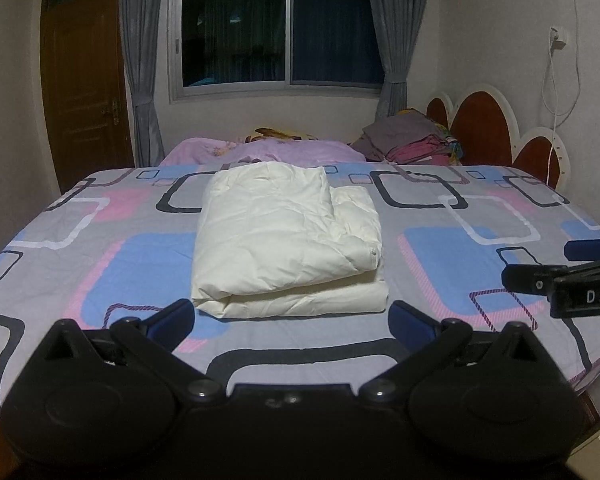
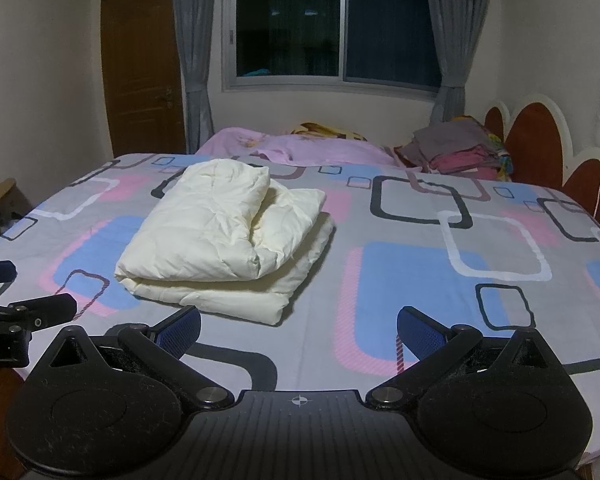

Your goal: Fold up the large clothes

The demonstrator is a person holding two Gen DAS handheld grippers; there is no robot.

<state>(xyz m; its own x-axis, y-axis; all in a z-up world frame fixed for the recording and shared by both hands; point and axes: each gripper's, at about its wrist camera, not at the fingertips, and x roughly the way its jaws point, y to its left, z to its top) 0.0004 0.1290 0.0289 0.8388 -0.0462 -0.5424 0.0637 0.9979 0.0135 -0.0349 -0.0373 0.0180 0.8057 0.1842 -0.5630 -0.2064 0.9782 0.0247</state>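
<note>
A cream padded garment (image 1: 284, 240) lies folded into a thick rectangle on the patterned bed sheet (image 1: 460, 248). It also shows in the right wrist view (image 2: 220, 240), left of centre. My left gripper (image 1: 292, 320) is open and empty, hovering just in front of the garment's near edge. My right gripper (image 2: 298, 330) is open and empty, in front of and to the right of the garment. The right gripper also shows at the right edge of the left wrist view (image 1: 540, 268). The left gripper shows at the left edge of the right wrist view (image 2: 32, 288).
A pink blanket (image 1: 268, 150) lies at the bed's far side. A stack of folded clothes (image 1: 412, 140) sits at the far right by the headboard (image 1: 484, 124). A window (image 1: 276, 32), curtains and a wooden door (image 1: 88, 92) are behind.
</note>
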